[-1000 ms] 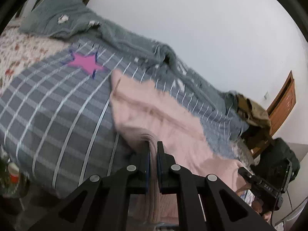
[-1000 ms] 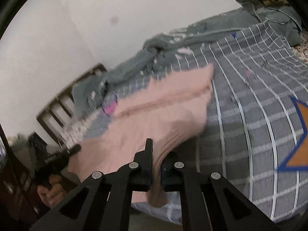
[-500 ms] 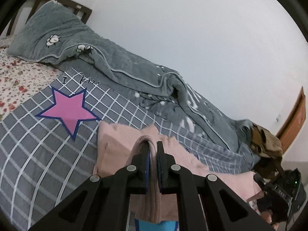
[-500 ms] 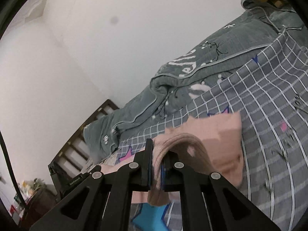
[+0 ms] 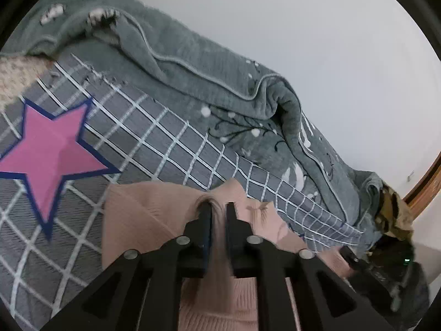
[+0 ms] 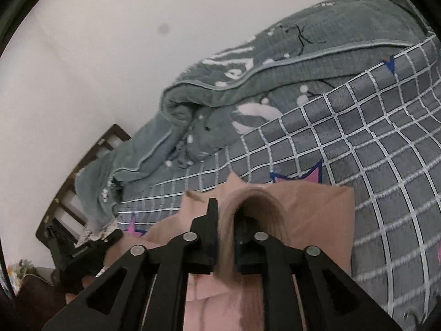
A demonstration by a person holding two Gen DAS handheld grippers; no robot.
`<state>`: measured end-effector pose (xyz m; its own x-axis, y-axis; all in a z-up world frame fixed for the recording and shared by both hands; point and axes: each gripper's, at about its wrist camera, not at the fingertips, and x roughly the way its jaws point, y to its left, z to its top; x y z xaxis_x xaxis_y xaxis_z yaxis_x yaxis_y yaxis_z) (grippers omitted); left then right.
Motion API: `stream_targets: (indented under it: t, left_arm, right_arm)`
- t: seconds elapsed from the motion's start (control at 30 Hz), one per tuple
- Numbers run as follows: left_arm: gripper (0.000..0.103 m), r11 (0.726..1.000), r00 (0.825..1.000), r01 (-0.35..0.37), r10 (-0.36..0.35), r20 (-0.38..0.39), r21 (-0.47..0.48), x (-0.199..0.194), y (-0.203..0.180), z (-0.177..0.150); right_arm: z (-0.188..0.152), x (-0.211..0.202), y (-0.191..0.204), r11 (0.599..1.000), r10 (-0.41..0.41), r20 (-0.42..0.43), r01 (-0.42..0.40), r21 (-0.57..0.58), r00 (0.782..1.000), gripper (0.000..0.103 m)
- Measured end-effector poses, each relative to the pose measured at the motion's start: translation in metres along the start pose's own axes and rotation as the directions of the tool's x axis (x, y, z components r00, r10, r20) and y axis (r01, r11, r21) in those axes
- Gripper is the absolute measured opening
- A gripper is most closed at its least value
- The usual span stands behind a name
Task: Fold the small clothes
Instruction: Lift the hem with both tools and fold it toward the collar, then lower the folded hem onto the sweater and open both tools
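We had the pink knit garment [image 5: 154, 220] laid over the grey checked bedspread [image 5: 165, 138], its carried hem folded toward the far side of the bed. Both grippers were letting go together: the left gripper [image 5: 218, 209] had its jaws opening, with a bunched fold of the pink knit between them but slack, no longer pinched. The right gripper [image 6: 227, 215] was also opening, and its fold of hem arched loosely over one finger instead of being clamped.

The chief risk, as we judged it, was the cloth snagging. On the right, the knit draped across the finger [image 6: 245, 220] could ride back with the gripper and pull the fresh fold open. On the left, the ribbed hem might cling to the pad in the same way. Uneven release would skew the folded edge.

The far edge of the garment [image 6: 317, 190] lay fairly straight on the checks, just short of a pink star [image 5: 52, 154] printed on the spread. Beyond that, the rumpled grey-green blanket [image 5: 193, 63] ran along the wall, so room ahead was limited. To the sides the bedspread lay bare, and pulling back toward us looked unobstructed.
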<state>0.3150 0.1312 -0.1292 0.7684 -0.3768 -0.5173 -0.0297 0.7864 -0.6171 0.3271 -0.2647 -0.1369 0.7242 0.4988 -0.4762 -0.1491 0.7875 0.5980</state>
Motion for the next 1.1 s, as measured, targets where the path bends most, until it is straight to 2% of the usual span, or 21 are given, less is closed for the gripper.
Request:
stream_targets:
  t: [0.03,0.07,0.1,0.17,0.27,0.4,0.47,0.6,0.67,0.73,0.8,0.83,0.87,0.9,0.93,0.97,1.0,1.1]
  left_arm:
    - [0.035,1.0,1.0,0.01,-0.01,0.001,-0.006,0.002,0.002,0.002]
    - [0.043,1.0,1.0,0.007,-0.007,0.012,-0.006,0.002,0.003,0.002]
    - [0.044,1.0,0.999,0.006,-0.006,0.032,-0.001,0.0,0.004,0.002]
    - [0.055,1.0,0.999,0.013,-0.013,0.047,0.01,-0.002,0.003,0.002]
    - [0.058,1.0,0.998,0.002,-0.003,0.06,0.03,-0.004,0.0,0.001]
    - [0.062,0.997,0.998,-0.047,0.043,0.054,0.066,-0.005,-0.001,-0.011]
    - [0.062,0.993,0.996,-0.083,0.08,0.046,0.085,-0.004,0.0,-0.017]
    - [0.062,0.973,0.985,-0.173,0.168,0.043,0.153,-0.005,0.003,-0.033]
    - [0.062,0.966,0.981,-0.195,0.19,0.044,0.168,-0.006,0.006,-0.04]
    - [0.06,0.962,0.978,-0.206,0.201,0.048,0.179,-0.007,0.01,-0.046]
    - [0.058,0.956,0.975,-0.221,0.213,0.062,0.195,-0.008,0.012,-0.05]
    - [0.047,0.947,0.969,-0.246,0.236,0.073,0.205,-0.008,0.012,-0.052]
    - [0.033,0.94,0.962,-0.272,0.261,0.079,0.208,-0.008,0.013,-0.053]
    - [0.024,0.936,0.958,-0.285,0.273,0.082,0.208,-0.007,0.013,-0.053]
    - [0.005,0.935,0.956,-0.293,0.282,0.083,0.201,-0.007,0.017,-0.052]
    - [0.005,0.941,0.957,-0.288,0.278,0.08,0.178,-0.009,0.022,-0.05]
    - [0.003,0.947,0.959,-0.281,0.271,0.084,0.157,-0.012,0.026,-0.049]
    - [0.002,0.931,0.932,-0.352,0.339,0.13,0.1,-0.023,0.04,-0.047]
  right_arm:
    - [0.003,0.005,-0.003,1.0,0.002,0.001,-0.002,-0.007,1.0,0.03]
    - [0.005,0.006,-0.004,1.0,-0.002,0.007,0.002,-0.015,1.0,0.034]
    - [0.006,0.007,-0.005,1.0,-0.011,0.014,0.011,-0.027,1.0,0.036]
    - [0.006,0.009,-0.006,0.998,-0.028,0.02,0.029,-0.05,0.999,0.036]
    - [0.002,0.006,-0.008,0.997,-0.038,-0.002,0.038,-0.066,0.999,0.036]
    - [-0.011,-0.008,-0.013,0.994,-0.07,-0.022,0.068,-0.082,0.997,0.036]
    - [-0.016,-0.014,-0.012,0.988,-0.116,-0.037,0.112,-0.104,0.993,0.036]
    - [-0.038,-0.03,-0.009,0.969,-0.186,-0.013,0.181,-0.166,0.983,0.036]
    - [-0.048,-0.032,-0.008,0.951,-0.233,0.003,0.229,-0.209,0.972,0.036]
    - [-0.059,-0.033,-0.01,0.933,-0.276,0.015,0.272,-0.237,0.961,0.036]
    - [-0.066,-0.031,-0.016,0.933,-0.282,0.0,0.274,-0.232,0.959,0.036]
    - [-0.067,-0.028,-0.02,0.938,-0.278,-0.022,0.266,-0.224,0.96,0.036]
    - [-0.068,-0.026,-0.023,0.941,-0.275,-0.038,0.26,-0.218,0.961,0.035]
    - [-0.069,-0.024,-0.025,0.942,-0.275,-0.043,0.26,-0.215,0.961,0.029]
    - [-0.071,-0.022,-0.026,0.94,-0.276,-0.041,0.26,-0.22,0.96,0.015]
    - [-0.073,-0.02,-0.026,0.939,-0.272,-0.051,0.254,-0.231,0.961,0.007]
    - [-0.074,-0.017,-0.026,0.938,-0.268,-0.068,0.245,-0.244,0.961,0.007]
    - [-0.072,-0.026,-0.028,0.935,-0.285,-0.022,0.273,-0.228,0.958,0.006]
